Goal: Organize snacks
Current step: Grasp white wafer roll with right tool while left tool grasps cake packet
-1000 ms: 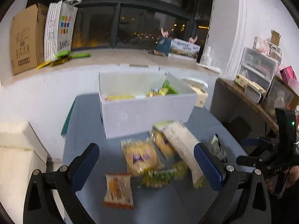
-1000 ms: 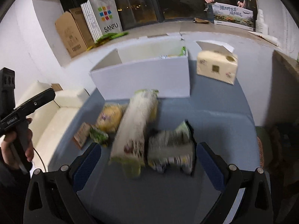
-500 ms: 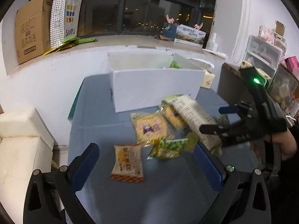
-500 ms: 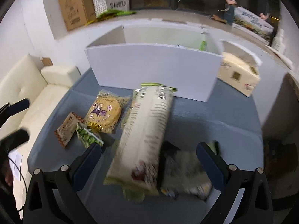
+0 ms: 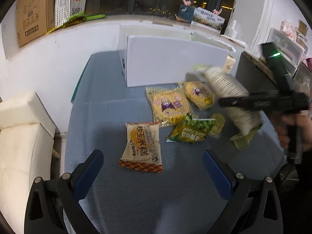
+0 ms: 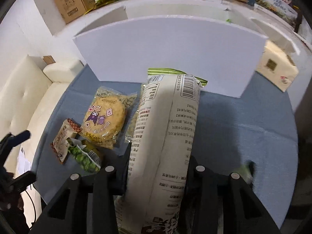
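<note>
My right gripper [image 6: 158, 167] is shut on a long white snack pack [image 6: 167, 136] with a barcode, lying in front of the white box [image 6: 169, 52]. It also shows in the left wrist view [image 5: 230, 95], with the right gripper [image 5: 253, 101] across it. My left gripper [image 5: 154, 167] is open and empty, just above an orange-and-white cake packet [image 5: 142, 144]. A green pea bag [image 5: 192, 129] and two yellow snack bags [image 5: 169, 104] lie on the blue table [image 5: 109, 107].
A beige tissue box [image 6: 276, 68] stands right of the white box. A cream sofa [image 5: 21, 136] is at the table's left. Cardboard boxes and a SANFU bag [image 5: 76, 0] stand on the window ledge. A dark side table with storage drawers [image 5: 282, 44] is at the right.
My right gripper has closed on the long white pack. My left gripper has come lower and closer to the cake packet.
</note>
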A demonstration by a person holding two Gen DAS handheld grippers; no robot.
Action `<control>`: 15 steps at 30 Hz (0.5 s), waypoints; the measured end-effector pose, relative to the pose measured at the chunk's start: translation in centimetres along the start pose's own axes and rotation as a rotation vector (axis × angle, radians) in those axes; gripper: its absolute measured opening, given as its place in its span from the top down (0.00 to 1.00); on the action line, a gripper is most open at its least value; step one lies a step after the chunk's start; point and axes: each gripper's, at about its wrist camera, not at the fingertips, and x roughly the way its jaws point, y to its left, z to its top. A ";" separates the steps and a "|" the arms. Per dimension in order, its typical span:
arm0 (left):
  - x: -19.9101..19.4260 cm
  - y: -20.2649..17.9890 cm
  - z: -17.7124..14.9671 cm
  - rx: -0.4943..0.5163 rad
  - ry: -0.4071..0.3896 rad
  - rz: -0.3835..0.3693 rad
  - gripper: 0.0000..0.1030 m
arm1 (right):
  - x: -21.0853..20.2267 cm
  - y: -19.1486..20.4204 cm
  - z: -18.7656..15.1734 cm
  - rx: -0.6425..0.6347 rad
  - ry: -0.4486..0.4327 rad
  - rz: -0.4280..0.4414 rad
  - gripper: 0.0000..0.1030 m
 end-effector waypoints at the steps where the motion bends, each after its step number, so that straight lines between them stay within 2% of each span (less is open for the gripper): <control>1: 0.5 0.0 0.0 0.001 0.010 0.000 0.00 | -0.8 -0.4 -0.2 0.013 -0.018 0.007 0.57; 5: 2.7 0.4 0.1 -0.018 0.058 -0.012 0.00 | -4.5 -1.3 -1.2 0.060 -0.098 0.047 0.57; 8: 4.6 1.1 0.7 -0.034 0.090 0.011 0.00 | -7.1 -1.6 -2.1 0.077 -0.155 0.080 0.57; 12: 6.2 1.6 1.3 -0.038 0.101 0.001 0.02 | -9.6 -1.7 -3.0 0.083 -0.203 0.102 0.57; 13: 6.4 1.6 1.4 -0.038 0.096 0.001 0.06 | -10.3 -1.7 -3.3 0.081 -0.217 0.107 0.57; 15: 6.3 1.3 1.4 -0.006 0.077 0.024 0.36 | -10.9 -1.8 -3.6 0.093 -0.235 0.111 0.57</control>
